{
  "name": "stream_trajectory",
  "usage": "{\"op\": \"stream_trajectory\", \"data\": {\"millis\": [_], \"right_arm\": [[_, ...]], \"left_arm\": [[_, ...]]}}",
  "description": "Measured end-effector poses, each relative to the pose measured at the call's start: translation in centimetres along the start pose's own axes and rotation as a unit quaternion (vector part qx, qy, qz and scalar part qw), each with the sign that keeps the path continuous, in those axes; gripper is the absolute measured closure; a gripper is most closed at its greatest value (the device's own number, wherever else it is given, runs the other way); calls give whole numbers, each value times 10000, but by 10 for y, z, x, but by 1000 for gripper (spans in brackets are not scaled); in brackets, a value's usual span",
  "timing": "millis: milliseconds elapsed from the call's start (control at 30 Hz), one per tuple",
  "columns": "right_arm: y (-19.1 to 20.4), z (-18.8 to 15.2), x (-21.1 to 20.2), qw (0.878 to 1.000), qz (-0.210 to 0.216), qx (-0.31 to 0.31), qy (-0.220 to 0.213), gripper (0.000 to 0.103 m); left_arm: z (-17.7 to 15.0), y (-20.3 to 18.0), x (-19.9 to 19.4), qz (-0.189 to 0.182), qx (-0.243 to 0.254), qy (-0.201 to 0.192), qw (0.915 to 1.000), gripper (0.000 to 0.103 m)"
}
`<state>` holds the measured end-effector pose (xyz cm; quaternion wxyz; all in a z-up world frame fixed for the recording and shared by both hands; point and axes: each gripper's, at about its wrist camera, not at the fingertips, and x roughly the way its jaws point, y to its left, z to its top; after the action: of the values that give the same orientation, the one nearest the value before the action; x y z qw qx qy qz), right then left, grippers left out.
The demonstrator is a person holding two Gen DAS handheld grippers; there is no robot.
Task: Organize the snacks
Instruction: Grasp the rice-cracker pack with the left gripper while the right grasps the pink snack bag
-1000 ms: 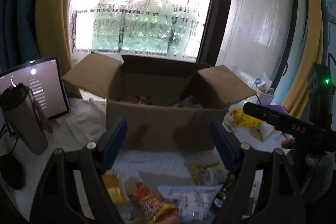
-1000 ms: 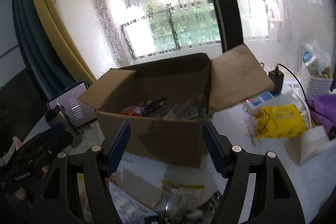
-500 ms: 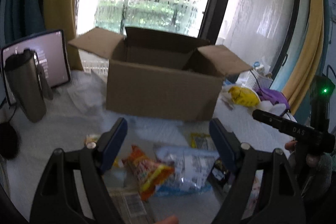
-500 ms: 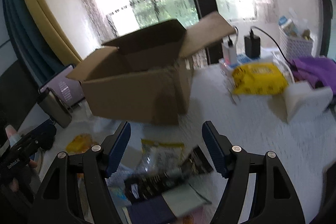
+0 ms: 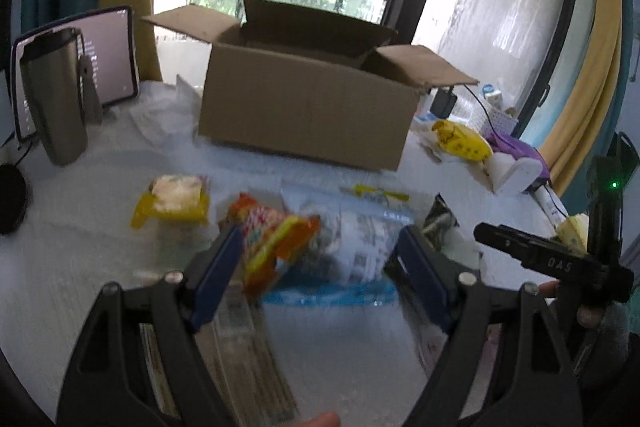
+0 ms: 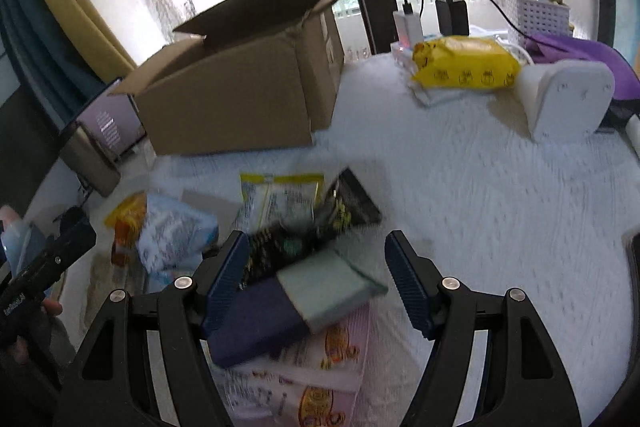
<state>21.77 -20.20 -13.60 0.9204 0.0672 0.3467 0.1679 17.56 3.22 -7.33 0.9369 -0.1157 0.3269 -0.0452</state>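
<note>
Both tongs spread, nothing pinched. Left tongs [image 5: 320,259] over orange snack pack [image 5: 276,239]; right tongs [image 6: 316,269] over dark pack [image 6: 304,235]. Cardboard box [image 5: 308,111] open behind on counter [image 6: 480,187].

White table [image 6: 500,187]: open box [image 5: 308,115] at back; snack packs [image 5: 276,239] in front of box; tumbler [image 5: 56,107] + tablet [image 5: 114,55] left of box; yellow pack [image 6: 464,65] right of box.

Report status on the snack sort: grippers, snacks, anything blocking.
Left gripper open over orange packet. Right gripper open over dark box. Snack pile loose on table, cardboard box open behind. Path unobstructed.
</note>
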Motion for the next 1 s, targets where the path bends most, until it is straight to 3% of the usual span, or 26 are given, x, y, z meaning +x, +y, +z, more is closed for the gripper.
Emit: {"op": "stream_trajectory", "data": {"millis": [633,1000], "right_arm": [[-7,-47,-13,10000,9,-26,68,27],[6,-70,0,9983,311,-91,489,18]], "left_arm": [[-43,16,-20,250,-132,210,9994,22],[-60,31,-20,858,40,236,9960,22]]}}
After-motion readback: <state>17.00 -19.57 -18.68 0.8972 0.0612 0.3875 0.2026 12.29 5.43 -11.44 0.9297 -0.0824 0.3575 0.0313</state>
